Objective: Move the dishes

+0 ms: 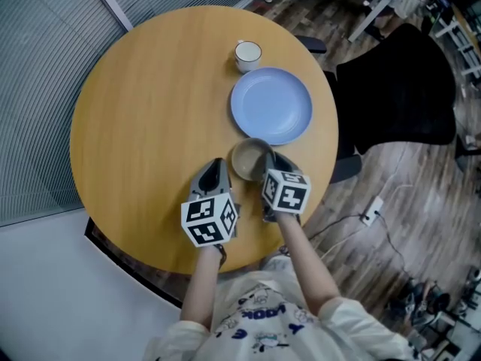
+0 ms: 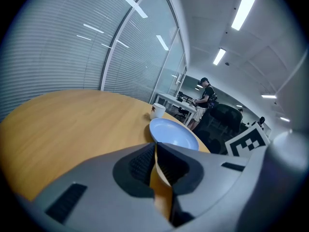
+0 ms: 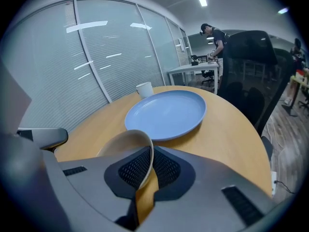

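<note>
On the table (image 1: 150, 111) beside the plate (image 1: 270, 105), the right tool (image 3: 151, 151) grips the bowl (image 1: 246, 159) by its rim; left tool (image 2: 155, 148) closed, empty

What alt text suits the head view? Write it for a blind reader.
Seen from above a round wooden table, the right gripper pinches the rim of a tan bowl, the left gripper close beside it. Beyond lie a blue plate and a white cup.

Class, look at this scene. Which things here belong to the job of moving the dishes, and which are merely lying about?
Belong to the job:
bowl
blue plate
white cup

Merely lying about:
black chair
white cable
</note>
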